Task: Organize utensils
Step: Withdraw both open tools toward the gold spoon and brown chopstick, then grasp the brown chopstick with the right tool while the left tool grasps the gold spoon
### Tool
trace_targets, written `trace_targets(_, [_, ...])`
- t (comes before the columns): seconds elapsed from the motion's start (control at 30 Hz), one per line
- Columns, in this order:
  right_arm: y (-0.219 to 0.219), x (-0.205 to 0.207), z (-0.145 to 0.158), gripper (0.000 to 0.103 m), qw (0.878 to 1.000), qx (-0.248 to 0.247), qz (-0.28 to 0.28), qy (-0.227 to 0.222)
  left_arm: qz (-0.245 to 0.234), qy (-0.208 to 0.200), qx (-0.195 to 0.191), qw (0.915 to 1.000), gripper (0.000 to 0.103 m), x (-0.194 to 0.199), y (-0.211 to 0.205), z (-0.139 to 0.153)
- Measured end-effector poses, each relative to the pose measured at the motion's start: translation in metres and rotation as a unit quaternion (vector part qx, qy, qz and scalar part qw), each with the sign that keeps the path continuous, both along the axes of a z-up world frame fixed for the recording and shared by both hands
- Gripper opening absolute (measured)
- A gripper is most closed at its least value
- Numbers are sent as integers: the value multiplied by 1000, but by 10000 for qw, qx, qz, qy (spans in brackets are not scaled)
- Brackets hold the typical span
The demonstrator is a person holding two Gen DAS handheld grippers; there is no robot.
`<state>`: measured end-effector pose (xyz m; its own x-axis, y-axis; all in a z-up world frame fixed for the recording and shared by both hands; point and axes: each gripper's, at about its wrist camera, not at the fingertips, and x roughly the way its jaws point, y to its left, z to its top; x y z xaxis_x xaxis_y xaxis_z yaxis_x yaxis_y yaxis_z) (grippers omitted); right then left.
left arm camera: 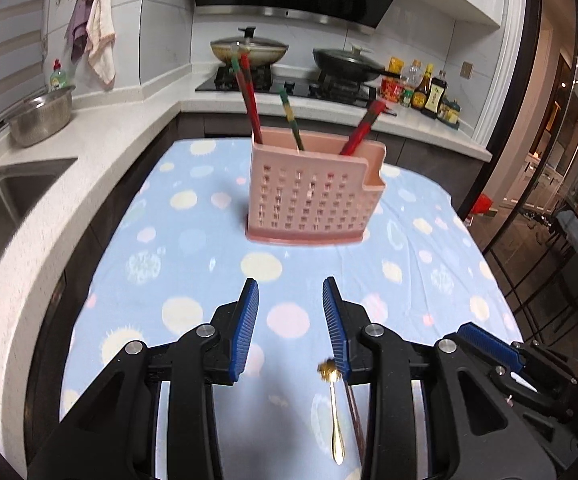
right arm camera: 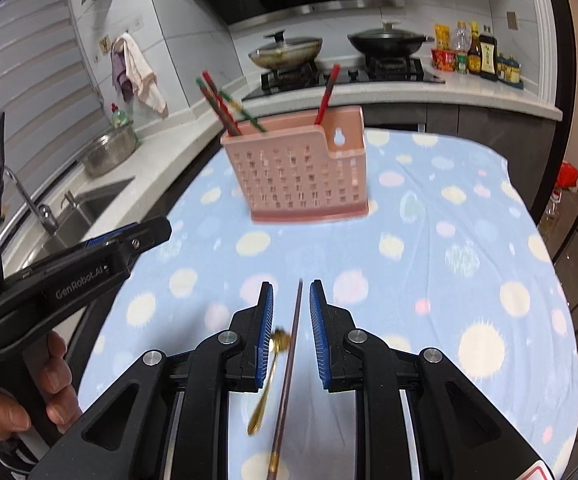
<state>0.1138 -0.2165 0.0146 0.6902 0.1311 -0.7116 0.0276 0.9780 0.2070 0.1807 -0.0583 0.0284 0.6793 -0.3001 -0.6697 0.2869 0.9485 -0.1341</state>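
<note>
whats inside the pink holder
Red and green chopsticks stand in the pink perforated plastic utensil holder, leaning out over its rim. Their lower ends and the holder's floor are hidden behind its wall.

Glossy gold metal spoon [right arm camera: 267,380]; perforated pink plastic holder [right arm camera: 301,176]; soft cloth [right arm camera: 449,300].

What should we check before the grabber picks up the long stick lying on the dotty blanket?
1. Right gripper open: ok, the jaws stand apart.
2. Chopstick lined up between the jaws: ok.
3. Gold spoon clear of the grab: not ok, it lies right beside the chopstick, near the left pad.
4. Left gripper out of the way: ok, it is open and holds nothing.
5. Pink holder upright with room inside: ok.
6. Height above the cloth: cannot tell.
</note>
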Motion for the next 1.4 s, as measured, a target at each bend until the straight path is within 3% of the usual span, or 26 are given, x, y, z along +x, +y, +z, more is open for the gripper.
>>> trace_targets(0.23, [10, -32, -46, 19, 9985, 0, 142, 529, -15, 341, 146, 9993, 32, -25, 5, -39])
trace_targets(0.6, [33, -63, -93, 19, 9921, -67, 474, 1160, 98, 786, 274, 9965, 32, -54, 19, -84])
trace_targets(1.1, [40, -61, -108, 19, 9893, -130, 543, 1346, 61, 1083, 355, 9935, 32, -74, 23, -107])
trace_targets(1.2, [38, -61, -109, 15, 9896, -152, 508, 1339, 30, 1106, 355, 9932, 33, -74, 22, -107])
trace_targets(1.27, [36, -61, -110, 9, 9898, -158, 442, 1344, -2, 1119, 360, 9931, 35, -74, 20, -109])
trace_targets(1.4, [26, -61, -109, 7, 9909, -84, 268, 1317, -131, 1086, 393, 9932, 46, -77, 13, -110])
